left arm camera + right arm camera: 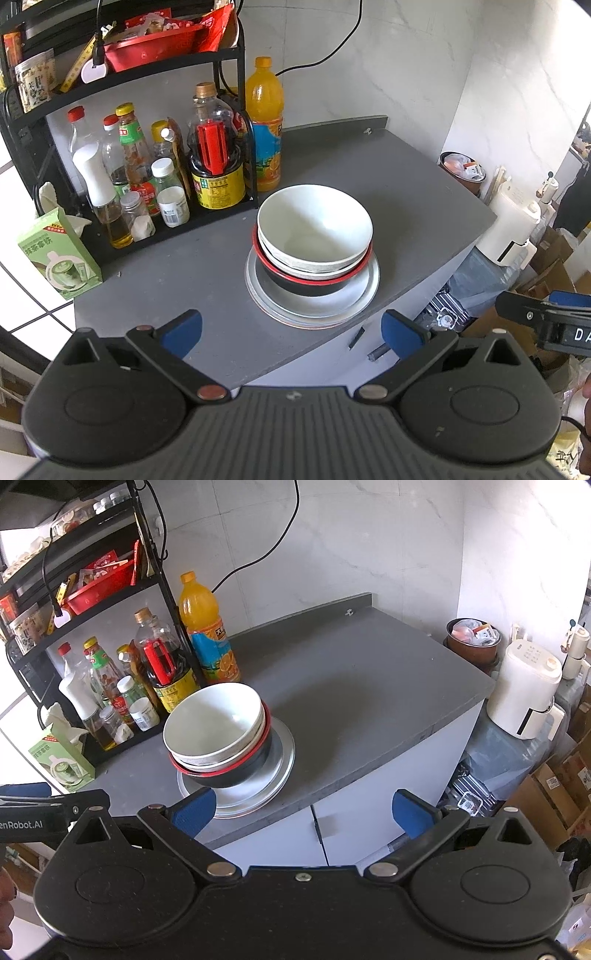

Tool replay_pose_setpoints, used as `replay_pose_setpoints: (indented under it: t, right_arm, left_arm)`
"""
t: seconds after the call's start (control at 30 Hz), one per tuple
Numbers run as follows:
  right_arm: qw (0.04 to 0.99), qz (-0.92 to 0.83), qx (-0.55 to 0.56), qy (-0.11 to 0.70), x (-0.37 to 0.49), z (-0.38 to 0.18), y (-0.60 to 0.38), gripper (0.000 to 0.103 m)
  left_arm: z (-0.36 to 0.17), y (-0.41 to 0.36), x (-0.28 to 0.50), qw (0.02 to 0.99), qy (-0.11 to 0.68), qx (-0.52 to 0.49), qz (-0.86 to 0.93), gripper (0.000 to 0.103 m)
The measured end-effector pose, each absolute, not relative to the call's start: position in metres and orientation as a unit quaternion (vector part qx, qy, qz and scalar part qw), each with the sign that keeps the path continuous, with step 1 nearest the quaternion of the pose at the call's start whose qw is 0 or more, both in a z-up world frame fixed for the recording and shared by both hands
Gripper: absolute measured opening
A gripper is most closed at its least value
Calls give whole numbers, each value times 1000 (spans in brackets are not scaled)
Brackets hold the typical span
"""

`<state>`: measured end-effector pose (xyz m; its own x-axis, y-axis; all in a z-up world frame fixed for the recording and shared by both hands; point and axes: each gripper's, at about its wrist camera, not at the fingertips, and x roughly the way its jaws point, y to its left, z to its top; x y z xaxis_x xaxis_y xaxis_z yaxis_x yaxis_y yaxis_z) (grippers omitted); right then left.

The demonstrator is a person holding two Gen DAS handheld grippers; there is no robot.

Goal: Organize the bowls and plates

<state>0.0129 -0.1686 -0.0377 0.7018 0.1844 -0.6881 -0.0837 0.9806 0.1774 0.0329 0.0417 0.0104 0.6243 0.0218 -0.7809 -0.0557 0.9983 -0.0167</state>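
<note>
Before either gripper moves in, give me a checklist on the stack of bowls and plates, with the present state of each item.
1. Left gripper free: ok, jaws wide open, nothing between them.
2. Right gripper free: ok, jaws open and empty.
3. White bowl on top empty: ok, inside looks bare.
4. Bowls nested evenly: not ok, the white bowl sits tilted inside the black bowl with a red rim.
5. Plates fully on the grey counter: ok, though they lie near its front edge.
6. Room around the stack: ok to the right; the orange juice bottle and condiment rack stand close behind and left.
</note>
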Motion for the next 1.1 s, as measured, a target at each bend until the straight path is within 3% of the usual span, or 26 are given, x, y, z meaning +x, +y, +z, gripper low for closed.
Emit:
replay_pose_setpoints:
  t: [1.1]
  right_arm:
    - [917, 76, 66, 386, 16, -37, -172, 102]
  left_arm:
    - [10, 40, 32, 897, 441, -13, 21, 102]
